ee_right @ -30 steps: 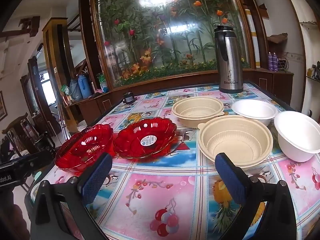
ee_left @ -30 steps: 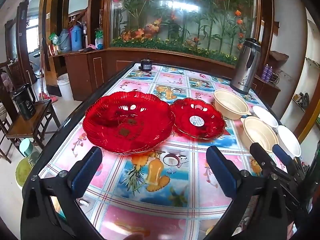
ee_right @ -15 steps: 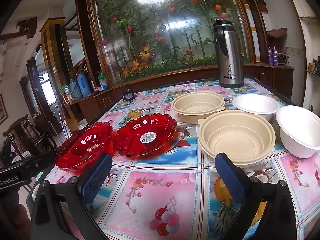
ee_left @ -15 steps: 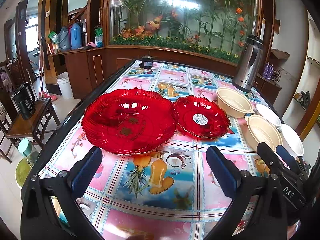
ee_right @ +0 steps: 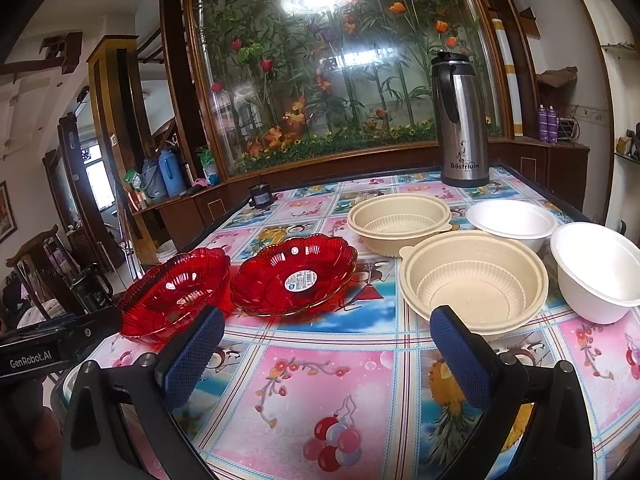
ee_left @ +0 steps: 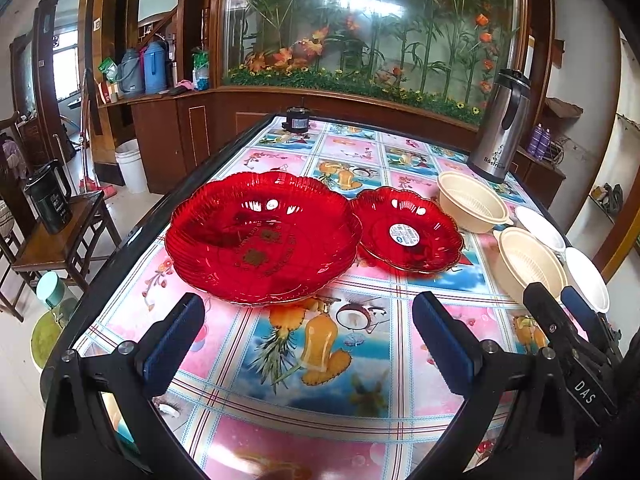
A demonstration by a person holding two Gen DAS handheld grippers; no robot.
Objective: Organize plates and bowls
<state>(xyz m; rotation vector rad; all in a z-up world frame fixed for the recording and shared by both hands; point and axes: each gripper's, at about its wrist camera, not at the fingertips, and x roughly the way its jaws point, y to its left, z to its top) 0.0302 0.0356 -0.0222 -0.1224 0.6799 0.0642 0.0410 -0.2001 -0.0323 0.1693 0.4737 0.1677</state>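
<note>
while both of my tools hang spread wide above the near end of the worktop, neither grips anything: my left tool points at the large red plate, and my right tool points at bare cloth between the small red plate and the near beige bowl.

the large red plate is clear red plastic with a scalloped, ribbed rim and gold marks at its centre; it lies near the worktop's left edge. the small red plate, same make, with a white sticker in its middle, lies just to its right, rims close or touching, i cannot tell which.

right of them stand two beige bowls with ridged inner walls, the near one and the far beige bowl, just beside each other. two white bowls follow at the right edge: the far white bowl and the near white bowl. all four bowls hold nothing.

open patterned cloth lies under both tools and across the far left part. a steel flask stands at the far right corner, a small dark jar at the far edge.
</note>
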